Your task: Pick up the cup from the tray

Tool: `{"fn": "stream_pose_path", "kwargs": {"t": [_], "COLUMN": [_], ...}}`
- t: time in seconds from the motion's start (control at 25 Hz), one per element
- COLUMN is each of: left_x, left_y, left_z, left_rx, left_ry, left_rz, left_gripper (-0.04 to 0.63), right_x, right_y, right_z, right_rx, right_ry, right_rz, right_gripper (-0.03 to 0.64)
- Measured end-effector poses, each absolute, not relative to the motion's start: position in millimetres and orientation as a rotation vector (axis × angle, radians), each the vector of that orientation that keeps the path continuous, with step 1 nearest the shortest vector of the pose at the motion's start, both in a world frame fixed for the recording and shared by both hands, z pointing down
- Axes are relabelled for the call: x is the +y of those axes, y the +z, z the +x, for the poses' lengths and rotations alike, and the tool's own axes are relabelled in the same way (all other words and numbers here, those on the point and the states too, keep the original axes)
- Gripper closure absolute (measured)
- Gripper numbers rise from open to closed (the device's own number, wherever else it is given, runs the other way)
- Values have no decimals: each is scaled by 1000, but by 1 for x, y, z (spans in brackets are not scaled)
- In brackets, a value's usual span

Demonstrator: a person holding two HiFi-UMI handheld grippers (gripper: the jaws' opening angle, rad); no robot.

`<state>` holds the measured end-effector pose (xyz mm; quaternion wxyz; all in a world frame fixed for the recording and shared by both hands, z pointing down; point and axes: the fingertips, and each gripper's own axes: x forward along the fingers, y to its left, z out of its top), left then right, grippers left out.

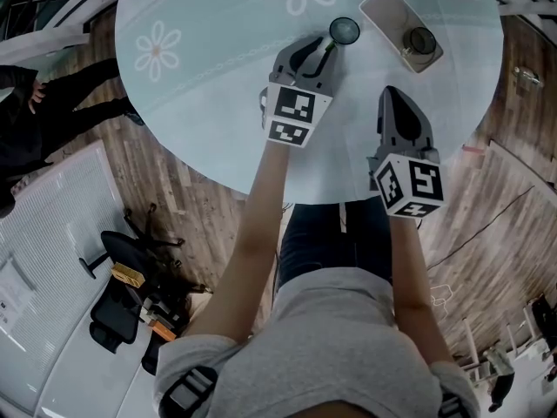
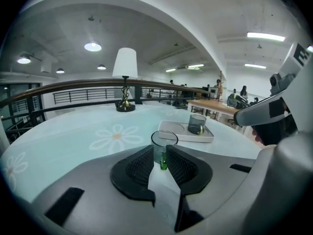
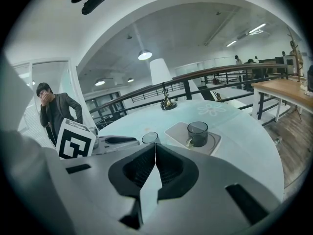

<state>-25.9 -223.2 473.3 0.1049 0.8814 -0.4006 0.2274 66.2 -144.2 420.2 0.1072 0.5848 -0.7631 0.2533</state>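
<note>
Cups: two. The clear cup stands on the table; the dark cup sits on the tray.
Tray: one, at the table's 1 o'clock.
Left gripper: jaws a little apart, clear cup at its 12 o'clock, not squeezed.
Right gripper: jaws closed, empty.

The left forearm and right forearm reach toward 12 o'clock, grippers tilted downward. The left gripper, at 10 o'clock of the right gripper, has its fingers slightly apart; the right's are pressed together.
</note>
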Motion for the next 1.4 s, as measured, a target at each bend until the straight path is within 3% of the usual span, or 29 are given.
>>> {"fn": "stream_pose_path", "kwargs": {"t": [0.08,0.16,1.28,1.4], "left_x": [-221,-217,-211,-212], "left_y": [463,452,413,414], "left_z": [-31,-33,-41,-43], "left_rx": [-1211,-1223,-1291,-1294], "left_ry": [618,566,463,469], "left_rz": [2596,2592,2594,2594], "left_gripper": [565,586,586,586], "right_x": [-145,-145,-202,-208], "right_y": [420,419,470,471], "right_z": [68,71,119,120], "right_rx": [-2246,-2242,-1833,-1827], "right_ry": [746,747,806,808], "right_rz": [1727,1736,1995,1992], "right_gripper": [607,607,606,578]}}
